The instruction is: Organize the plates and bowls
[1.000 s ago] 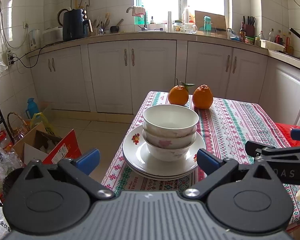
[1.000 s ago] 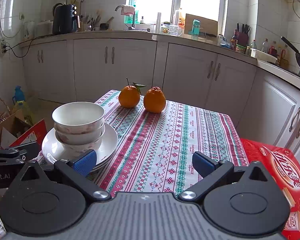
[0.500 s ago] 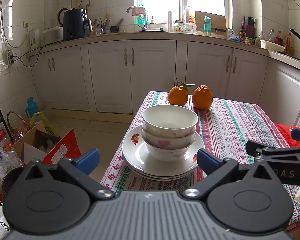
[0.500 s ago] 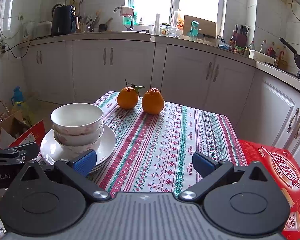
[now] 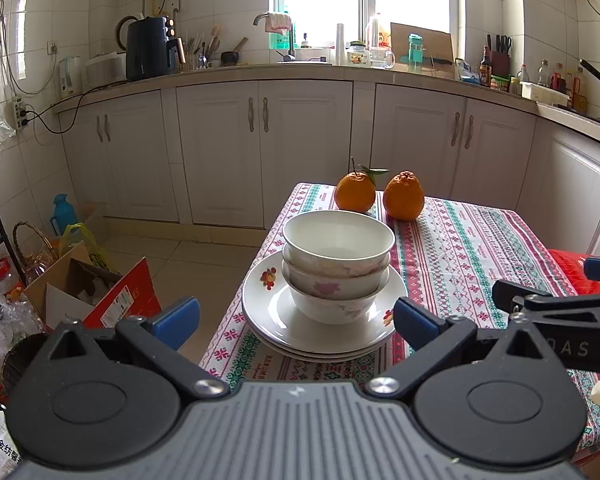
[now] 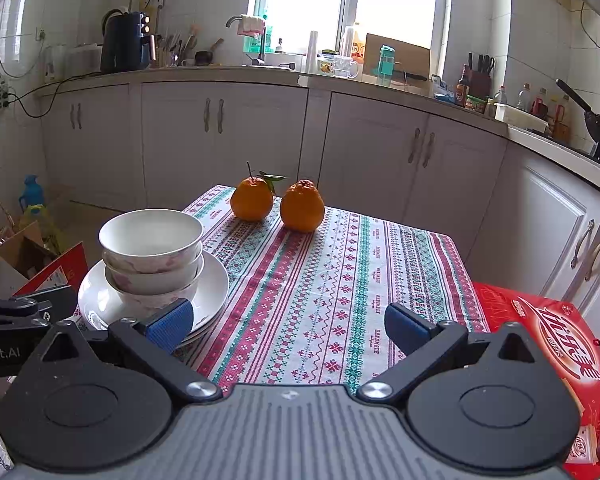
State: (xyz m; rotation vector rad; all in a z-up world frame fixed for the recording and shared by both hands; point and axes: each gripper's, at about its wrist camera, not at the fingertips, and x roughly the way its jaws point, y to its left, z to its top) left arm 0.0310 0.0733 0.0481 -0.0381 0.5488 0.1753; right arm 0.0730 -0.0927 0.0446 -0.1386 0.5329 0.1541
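Nearest the cameras, the left gripper (image 5: 296,318) has its blue-padded fingers spread wide with nothing between them, held short of the table's near edge and aimed at the crockery; the right gripper (image 6: 288,328) is likewise gaping and empty, hanging over the bare middle of the patterned tablecloth (image 6: 340,280). Just beyond the left gripper sit the task's things: three bowls (image 5: 337,264) nested one inside another, resting on a stack of plates (image 5: 324,332) (three rims seem to show, though the count is hard to be sure of) near the table's left front corner. Compared with a second ago almost nothing has shifted; both views have crept only slightly, and the pile sits exactly as it did, untouched. That suggests the sorting is either already finished, with everything gathered into one tidy pile, or not yet begun; the frames alone cannot settle which. Further back, two oranges (image 5: 380,196) sit side by side at the table's far end, well apart from the dishes, and behind them run the white kitchen cabinets (image 5: 260,140).
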